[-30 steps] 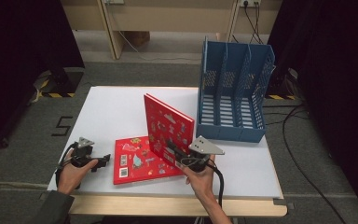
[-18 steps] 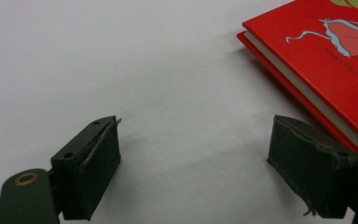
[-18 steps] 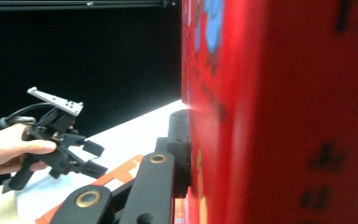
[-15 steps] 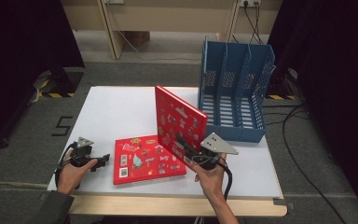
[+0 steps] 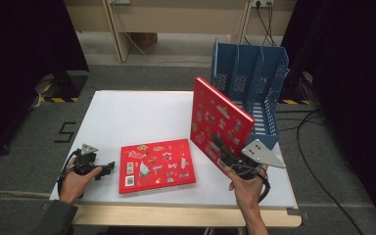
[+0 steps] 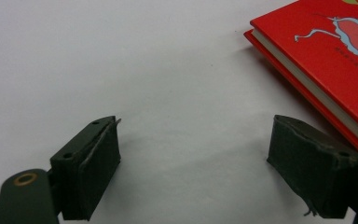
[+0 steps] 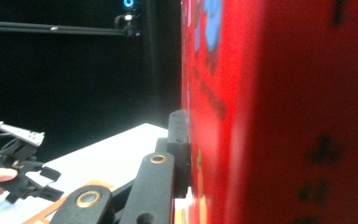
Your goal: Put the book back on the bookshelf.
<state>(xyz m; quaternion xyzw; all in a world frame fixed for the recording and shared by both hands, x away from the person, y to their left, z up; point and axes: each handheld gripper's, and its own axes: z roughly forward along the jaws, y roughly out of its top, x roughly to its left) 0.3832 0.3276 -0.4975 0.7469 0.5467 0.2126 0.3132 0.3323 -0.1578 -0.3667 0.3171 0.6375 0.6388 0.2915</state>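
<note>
A red hardcover book point(image 5: 221, 121) is held up off the table, tilted on edge, with my right gripper point(image 5: 226, 155) shut on its lower edge. In the right gripper view the book's cover point(image 7: 270, 116) looms at the right, and one black jaw presses flat against it. A second red book point(image 5: 156, 164) lies flat on the white table point(image 5: 132, 117). My left gripper point(image 5: 108, 166) rests on the table to the left of that flat book, open, with bare table between its pads point(image 6: 93, 165). A corner of the flat book point(image 6: 335, 56) sits just beyond the right-hand pad.
A blue slotted file rack point(image 5: 250, 83) stands at the table's back right, just behind the raised book. The table's front edge point(image 5: 176, 215) runs close to both hands. Cables lie on the floor to the right. The left gripper point(image 7: 21, 161) appears far off in the right gripper view.
My right gripper has carried the raised book up and to the right, closer to the blue rack. The left gripper and the flat book have stayed put.
</note>
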